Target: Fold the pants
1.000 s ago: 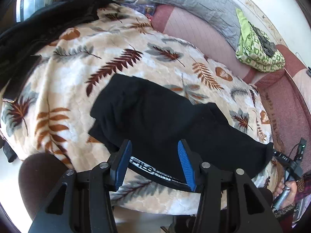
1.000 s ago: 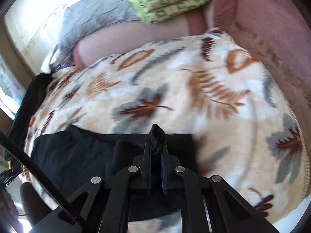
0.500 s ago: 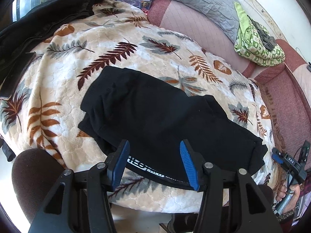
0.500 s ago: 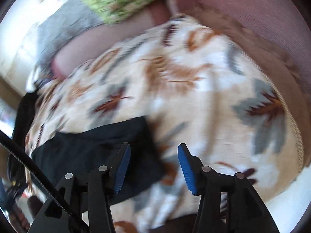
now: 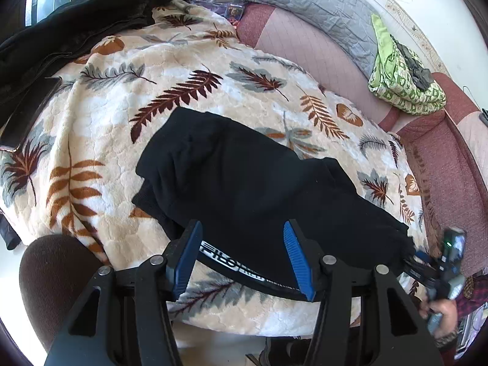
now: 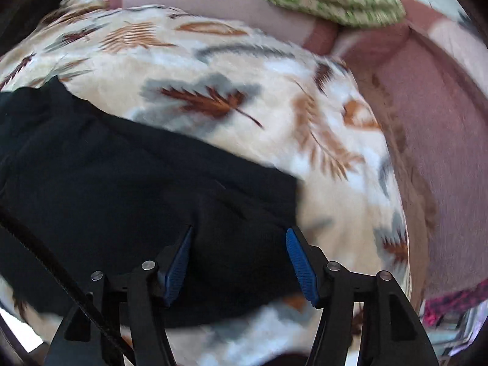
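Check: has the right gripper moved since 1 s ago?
Yes. The right gripper was shut on the pants edge; now it is open and has shifted toward their corner, nearer the bare blanket.

A cream leaf-patterned plush blanket (image 5: 100,128) covers the pink quilted sofa (image 5: 308,45); a grey quilted pillow (image 5: 308,0) leans against the far white wall (image 5: 439,15).

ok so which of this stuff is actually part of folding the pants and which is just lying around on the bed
Part of the job:
- black pants, laid on the leaf-print blanket
- left gripper, jaws open
- right gripper, jaws open

Just lying about:
- green patterned cloth
- grey quilted pillow
- dark jacket at the blanket's far edge
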Tool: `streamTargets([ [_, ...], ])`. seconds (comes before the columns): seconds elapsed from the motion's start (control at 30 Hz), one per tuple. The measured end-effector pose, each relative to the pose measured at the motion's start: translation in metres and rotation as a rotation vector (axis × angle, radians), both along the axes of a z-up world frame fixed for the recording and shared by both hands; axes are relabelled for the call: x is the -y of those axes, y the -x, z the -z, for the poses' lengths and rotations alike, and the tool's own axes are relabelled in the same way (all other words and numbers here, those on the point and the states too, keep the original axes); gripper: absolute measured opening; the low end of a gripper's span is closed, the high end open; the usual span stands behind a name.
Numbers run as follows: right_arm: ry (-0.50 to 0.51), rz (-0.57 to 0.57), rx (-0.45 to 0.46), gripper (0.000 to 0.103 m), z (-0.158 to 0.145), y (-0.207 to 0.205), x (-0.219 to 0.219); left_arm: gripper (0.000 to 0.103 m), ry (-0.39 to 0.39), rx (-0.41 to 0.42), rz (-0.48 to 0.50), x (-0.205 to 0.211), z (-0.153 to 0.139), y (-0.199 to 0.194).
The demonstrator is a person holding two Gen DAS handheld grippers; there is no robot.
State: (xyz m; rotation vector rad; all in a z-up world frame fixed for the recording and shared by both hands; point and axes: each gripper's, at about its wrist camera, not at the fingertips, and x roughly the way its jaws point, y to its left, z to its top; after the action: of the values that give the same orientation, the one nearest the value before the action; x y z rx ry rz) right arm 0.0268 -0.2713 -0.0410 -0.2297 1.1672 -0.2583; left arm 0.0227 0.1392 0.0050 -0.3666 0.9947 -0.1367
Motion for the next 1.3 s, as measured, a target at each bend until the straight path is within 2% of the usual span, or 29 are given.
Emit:
streamTargets([
  [0.03, -0.006, 0.028, -0.013, 0.071, -0.002, 0.006, 0.011, 0.055, -0.001, 0.003, 0.001, -0.001, 0.001, -0.001],
  [0.1, 0.006, 0.082, -0.028, 0.084, -0.008, 0.022, 0.034, 0.058, 0.008, 0.003, 0.007, 0.0, 0.004, -0.004],
  [0.13, 0.005, 0.103, -0.033, 0.086, -0.012, 0.03, 0.043, 0.059, 0.017, -0.001, 0.012, 0.001, 0.007, -0.006],
  [0.2, 0.049, 0.138, -0.073, 0.085, -0.014, 0.042, 0.055, 0.059, 0.025, -0.011, 0.024, 0.004, 0.011, -0.01],
  [0.23, 0.143, 0.155, -0.088, 0.085, -0.014, 0.047, 0.06, 0.059, 0.028, -0.014, 0.03, 0.006, 0.013, -0.01],
  [0.27, 0.193, 0.157, -0.087, 0.085, -0.015, 0.051, 0.062, 0.059, 0.027, -0.017, 0.036, 0.007, 0.014, -0.011],
  [0.3, 0.189, 0.159, -0.075, 0.081, -0.018, 0.054, 0.067, 0.059, 0.025, -0.019, 0.039, 0.009, 0.015, -0.011],
  [0.37, 0.034, 0.166, -0.012, 0.073, -0.031, 0.055, 0.078, 0.059, 0.022, -0.025, 0.041, 0.01, 0.017, -0.012],
  [0.43, -0.191, 0.161, 0.081, 0.071, -0.045, 0.051, 0.084, 0.059, 0.025, -0.027, 0.035, 0.009, 0.017, -0.012],
  [0.5, -0.283, 0.122, 0.153, 0.069, -0.051, 0.038, 0.081, 0.059, 0.022, -0.028, 0.031, 0.008, 0.017, -0.011],
  [0.53, -0.284, 0.104, 0.173, 0.069, -0.05, 0.031, 0.077, 0.059, 0.019, -0.026, 0.029, 0.007, 0.015, -0.01],
  [0.57, -0.271, 0.09, 0.184, 0.066, -0.047, 0.023, 0.074, 0.059, 0.016, -0.024, 0.027, 0.007, 0.014, -0.009],
  [0.63, -0.269, 0.069, 0.156, 0.051, -0.032, 0.004, 0.069, 0.059, 0.01, -0.019, 0.023, 0.006, 0.012, -0.008],
  [0.67, -0.28, 0.063, 0.124, 0.037, -0.023, -0.003, 0.067, 0.059, 0.008, -0.016, 0.019, 0.004, 0.011, -0.007],
  [0.7, -0.299, 0.058, 0.081, 0.016, -0.013, -0.009, 0.066, 0.059, 0.005, -0.014, 0.015, 0.003, 0.01, -0.007],
  [0.73, -0.322, 0.048, 0.061, 0.01, -0.008, -0.012, 0.065, 0.059, 0.0, -0.012, 0.01, 0.001, 0.01, -0.007],
  [0.8, -0.309, 0.028, 0.086, 0.006, -0.016, -0.01, 0.059, 0.059, -0.007, -0.016, 0.0, -0.001, 0.011, -0.008],
  [0.97, -0.321, 0.045, 0.238, 0.002, -0.051, -0.003, 0.069, 0.059, 0.018, -0.037, 0.001, 0.002, 0.017, -0.01],
  [1.07, -0.325, 0.074, 0.262, 0.002, -0.049, -0.006, 0.076, 0.059, 0.0, -0.037, 0.016, 0.008, 0.017, -0.008],
  [1.17, -0.295, 0.091, 0.235, 0.003, -0.034, -0.012, 0.08, 0.059, 0.0, -0.037, 0.015, 0.008, 0.017, -0.007],
  [1.23, -0.325, 0.131, 0.237, 0.006, -0.026, -0.013, 0.09, 0.059, -0.003, -0.036, 0.012, 0.008, 0.017, -0.006],
  [1.27, -0.365, 0.145, 0.244, 0.019, -0.025, -0.012, 0.097, 0.059, -0.005, -0.036, 0.01, 0.008, 0.017, -0.006],
  [1.3, -0.423, 0.161, 0.26, 0.05, -0.025, -0.01, 0.103, 0.059, -0.006, -0.039, 0.008, 0.008, 0.018, -0.006],
])
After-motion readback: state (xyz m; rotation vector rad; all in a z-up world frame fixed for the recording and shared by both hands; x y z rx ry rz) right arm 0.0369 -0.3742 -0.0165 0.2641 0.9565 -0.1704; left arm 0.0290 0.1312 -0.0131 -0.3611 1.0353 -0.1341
